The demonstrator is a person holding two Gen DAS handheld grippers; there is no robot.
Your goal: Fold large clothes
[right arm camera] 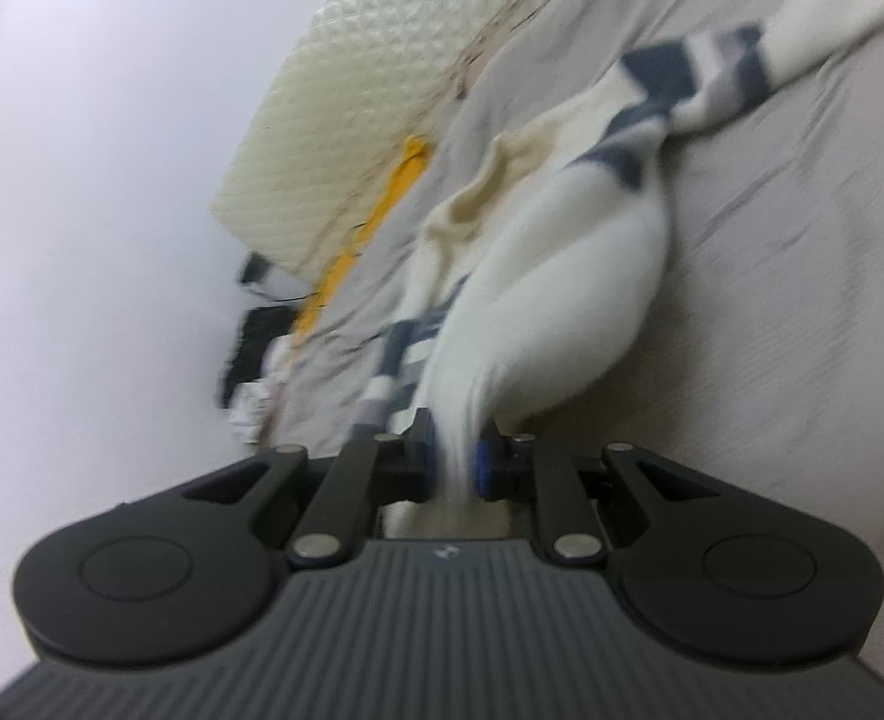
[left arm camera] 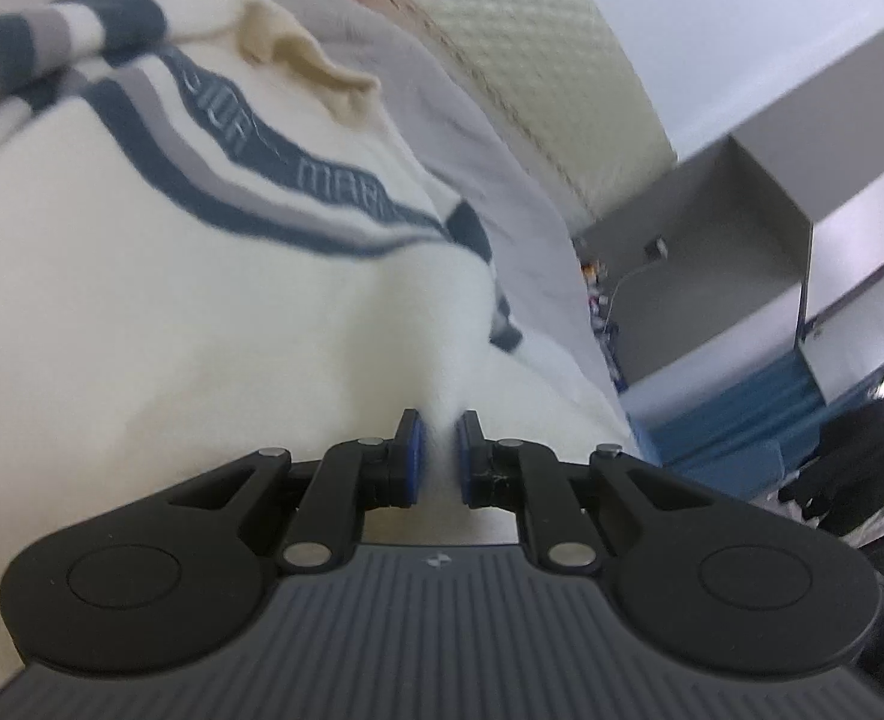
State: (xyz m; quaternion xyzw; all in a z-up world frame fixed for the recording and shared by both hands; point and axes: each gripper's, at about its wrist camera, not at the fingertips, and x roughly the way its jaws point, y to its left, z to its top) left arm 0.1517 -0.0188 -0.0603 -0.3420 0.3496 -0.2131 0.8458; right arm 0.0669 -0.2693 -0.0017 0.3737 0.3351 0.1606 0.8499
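Both pinching: left tool (left arm camera: 438, 450), right tool (right arm camera: 457, 459) on cream sweater (left arm camera: 171, 300); thin grip, probably slips if tugged across bed (right arm camera: 802, 300).

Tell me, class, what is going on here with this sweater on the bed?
A person is working two handheld grippers on a cream sweater with blue and grey stripes. The left gripper and the right gripper are each shut on a pinch of its fabric. The sweater lies spread over a grey bedsheet, not yet folded.
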